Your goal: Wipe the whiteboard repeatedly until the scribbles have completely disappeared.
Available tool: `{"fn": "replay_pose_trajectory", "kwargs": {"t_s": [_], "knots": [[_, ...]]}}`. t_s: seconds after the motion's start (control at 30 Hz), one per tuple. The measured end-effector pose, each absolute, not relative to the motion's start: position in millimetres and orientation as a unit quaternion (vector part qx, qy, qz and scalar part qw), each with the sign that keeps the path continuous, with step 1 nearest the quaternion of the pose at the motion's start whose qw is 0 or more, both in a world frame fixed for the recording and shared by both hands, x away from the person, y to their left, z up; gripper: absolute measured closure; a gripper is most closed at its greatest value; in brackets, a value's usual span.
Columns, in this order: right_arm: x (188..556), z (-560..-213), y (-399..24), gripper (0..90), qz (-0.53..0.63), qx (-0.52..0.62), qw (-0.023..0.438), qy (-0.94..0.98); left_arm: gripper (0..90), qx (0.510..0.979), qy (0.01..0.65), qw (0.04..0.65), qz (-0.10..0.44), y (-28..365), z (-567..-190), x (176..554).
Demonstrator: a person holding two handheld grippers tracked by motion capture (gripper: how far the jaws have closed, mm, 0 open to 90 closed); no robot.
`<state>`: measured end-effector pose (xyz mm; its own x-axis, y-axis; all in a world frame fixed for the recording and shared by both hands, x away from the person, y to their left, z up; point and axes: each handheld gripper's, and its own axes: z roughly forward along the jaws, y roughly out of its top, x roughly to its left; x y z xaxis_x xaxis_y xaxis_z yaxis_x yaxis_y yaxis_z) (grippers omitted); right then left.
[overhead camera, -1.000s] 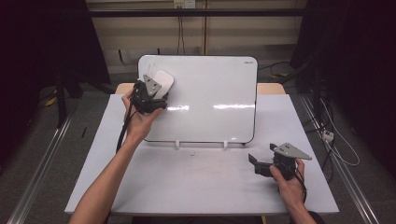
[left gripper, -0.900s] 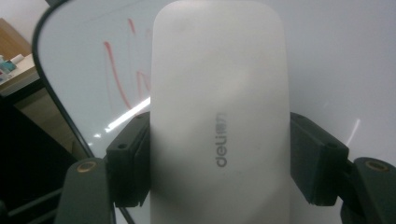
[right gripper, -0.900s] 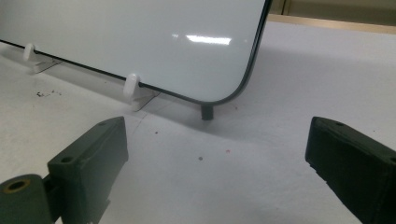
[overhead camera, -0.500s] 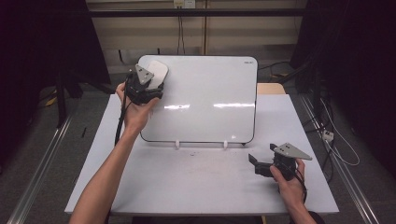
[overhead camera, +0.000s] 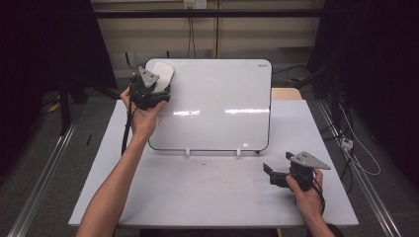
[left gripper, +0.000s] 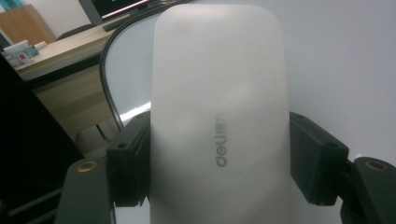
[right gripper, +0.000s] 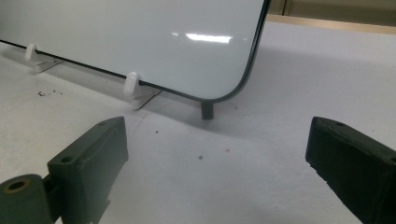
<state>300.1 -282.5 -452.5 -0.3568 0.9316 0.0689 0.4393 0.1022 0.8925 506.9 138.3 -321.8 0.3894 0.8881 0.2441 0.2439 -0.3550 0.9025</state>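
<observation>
The left gripper (overhead camera: 148,91) has its jaws clamped on the white eraser (left gripper: 217,116), pressed at the whiteboard's (overhead camera: 217,103) top-left corner — the board looks clean, so wiping seems nearly done — while the right gripper (overhead camera: 284,175) rests wide open and empty on the desk (overhead camera: 207,192).

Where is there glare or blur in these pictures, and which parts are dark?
High view: two bright glare streaks on the whiteboard, and the room's sides are nearly black. Left gripper view: the white eraser is close and soft, its printed logo slightly blurred. Right gripper view: one glare spot on the board, whose shadow falls on the table.
</observation>
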Motion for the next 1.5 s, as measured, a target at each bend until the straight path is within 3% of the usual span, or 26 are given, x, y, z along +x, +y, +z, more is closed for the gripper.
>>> {"fn": "replay_pose_trajectory", "kwargs": {"t_s": [0.4,1.2,1.5], "knots": [[300,-452,-282,5.8,0.449,0.496,0.274,0.691,31.1,0.699,0.44,0.419,0.378,146,-326,506],[301,-453,-281,5.8,0.447,0.497,0.275,0.691,31.2,0.747,0.38,0.386,0.387,139,-362,471],[301,-453,-281,5.8,0.447,0.497,0.276,0.69,31.2,0.755,0.369,0.379,0.387,136,-359,472]]}}
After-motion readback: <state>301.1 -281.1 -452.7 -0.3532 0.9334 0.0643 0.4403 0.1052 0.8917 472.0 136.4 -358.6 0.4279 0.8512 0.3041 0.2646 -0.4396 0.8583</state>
